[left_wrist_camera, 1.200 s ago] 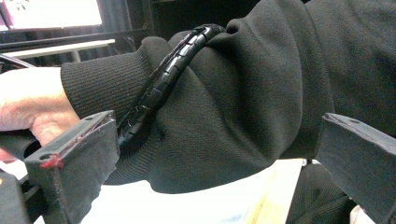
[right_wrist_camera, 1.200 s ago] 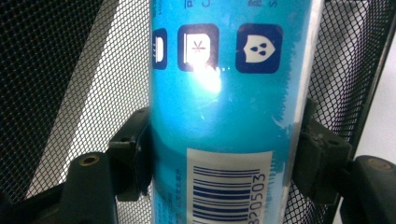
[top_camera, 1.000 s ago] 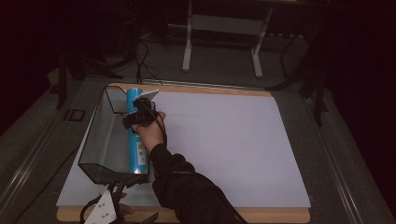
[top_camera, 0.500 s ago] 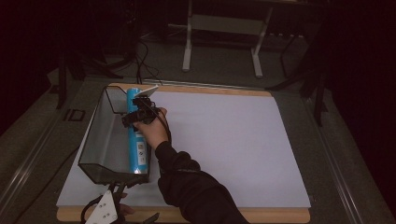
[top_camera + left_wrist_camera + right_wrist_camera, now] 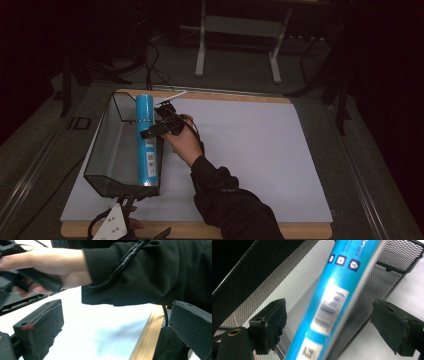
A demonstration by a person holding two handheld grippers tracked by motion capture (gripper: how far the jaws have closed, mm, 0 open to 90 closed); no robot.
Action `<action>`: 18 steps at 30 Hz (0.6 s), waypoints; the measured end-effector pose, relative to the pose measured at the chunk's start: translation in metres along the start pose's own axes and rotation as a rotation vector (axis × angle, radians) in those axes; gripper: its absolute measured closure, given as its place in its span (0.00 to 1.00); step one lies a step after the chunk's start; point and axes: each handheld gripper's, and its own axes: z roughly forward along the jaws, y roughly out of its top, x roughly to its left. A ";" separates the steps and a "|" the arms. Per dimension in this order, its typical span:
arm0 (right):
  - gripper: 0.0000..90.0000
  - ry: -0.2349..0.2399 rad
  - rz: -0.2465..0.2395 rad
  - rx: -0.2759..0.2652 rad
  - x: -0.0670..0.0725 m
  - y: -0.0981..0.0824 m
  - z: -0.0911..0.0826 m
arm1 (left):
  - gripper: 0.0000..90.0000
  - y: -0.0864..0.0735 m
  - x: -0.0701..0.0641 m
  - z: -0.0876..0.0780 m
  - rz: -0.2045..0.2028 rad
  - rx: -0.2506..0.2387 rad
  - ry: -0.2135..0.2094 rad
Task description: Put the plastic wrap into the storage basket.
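A long blue tube (image 5: 145, 140) lies lengthwise in a black mesh basket (image 5: 100, 150), leaning along its right wall. My right gripper (image 5: 151, 131) is just right of the tube's upper half, held by a hand. Its jaws have just been opening. In the right gripper view the blue tube (image 5: 332, 302) stands between the jaws of my right gripper (image 5: 329, 322) with a gap on both sides. My left gripper (image 5: 117, 227) rests at the table's near edge, below the basket. In the left gripper view my left gripper (image 5: 112, 332) is open with nothing between its jaws.
The basket stands at the left of a white mat (image 5: 250, 150) on a wooden board (image 5: 225, 231). A black sleeve (image 5: 150, 272) reaches across above the left gripper. Behind the table are a metal stand (image 5: 201, 50) and cables on a dark floor.
The right gripper's jaws have spread and let go of the blue tube. The hand has drawn back a little to the right and upward. The tube stays in the basket.
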 end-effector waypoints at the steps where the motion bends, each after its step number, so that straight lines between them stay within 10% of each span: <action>1: 0.15 -0.007 -0.008 0.003 -0.002 -0.003 -0.004 | 0.01 0.000 0.000 0.000 -0.001 0.000 0.000; 18: 0.15 -0.076 -0.109 -0.108 -0.027 -0.057 -0.081 | 0.01 -0.001 -0.001 0.004 0.002 0.018 0.006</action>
